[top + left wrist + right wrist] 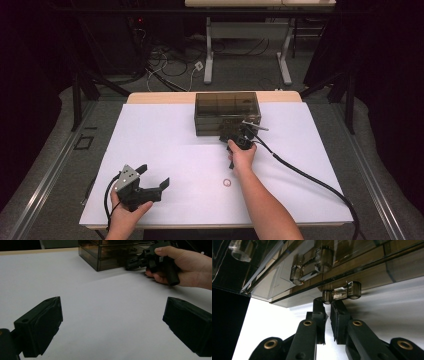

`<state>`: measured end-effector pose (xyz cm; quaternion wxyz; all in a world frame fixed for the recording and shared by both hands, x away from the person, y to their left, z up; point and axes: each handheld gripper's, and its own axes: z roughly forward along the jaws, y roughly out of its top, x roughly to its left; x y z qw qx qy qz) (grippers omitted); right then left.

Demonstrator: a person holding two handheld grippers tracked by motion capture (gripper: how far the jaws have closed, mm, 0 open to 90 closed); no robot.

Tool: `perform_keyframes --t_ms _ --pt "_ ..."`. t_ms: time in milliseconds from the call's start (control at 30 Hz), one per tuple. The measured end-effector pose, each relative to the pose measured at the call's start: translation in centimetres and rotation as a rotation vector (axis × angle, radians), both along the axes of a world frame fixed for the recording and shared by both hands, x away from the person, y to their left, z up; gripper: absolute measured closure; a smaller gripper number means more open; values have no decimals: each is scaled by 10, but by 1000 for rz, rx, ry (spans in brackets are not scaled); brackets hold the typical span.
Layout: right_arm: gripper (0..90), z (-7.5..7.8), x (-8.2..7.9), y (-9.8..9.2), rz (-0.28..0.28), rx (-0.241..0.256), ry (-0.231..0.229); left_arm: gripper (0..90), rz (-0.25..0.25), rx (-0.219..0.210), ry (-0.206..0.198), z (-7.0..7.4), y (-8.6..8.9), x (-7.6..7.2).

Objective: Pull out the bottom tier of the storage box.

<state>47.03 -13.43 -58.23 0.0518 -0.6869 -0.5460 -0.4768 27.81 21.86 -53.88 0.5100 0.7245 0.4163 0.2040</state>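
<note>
A see-through brown drawer box sits at the top middle of the high view, on the far part of the white table. The box has drawers stacked one on top of another.

The right gripper is in the middle of that picture, right up against the front of the box. A hand holds it from behind, and a black cable runs off toward the lower right corner. In the right gripper view, the bottom drawer's clear handle is in the middle of the frame, just above the two black jaw tips. The jaws are nearly together, with just a thin gap between them. They sit right under the handle, but I cannot tell if they pinch it. Another clear handle shows higher up, toward the top middle.

The left gripper is at the lower left of the high view, held just above the table and well apart from the box. Its jaws are spread wide with nothing between them. In the left gripper view, they sit at the bottom left and bottom right.

A small ring lies on the table below the middle of the high view, near the right forearm.
</note>
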Motion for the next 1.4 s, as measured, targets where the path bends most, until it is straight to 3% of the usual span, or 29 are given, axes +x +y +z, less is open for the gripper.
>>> perform_keyframes --t_ms 767,1033,1400 --pt "832 -1 -10 -1 3 28 1 25 0 10 -3 0 -1 0" --pt "833 -1 -13 -1 15 3 -10 25 0 2 6 -1 -2 0" --pt "833 -2 -17 -2 16 15 -12 25 -2 7 4 -1 -2 0"
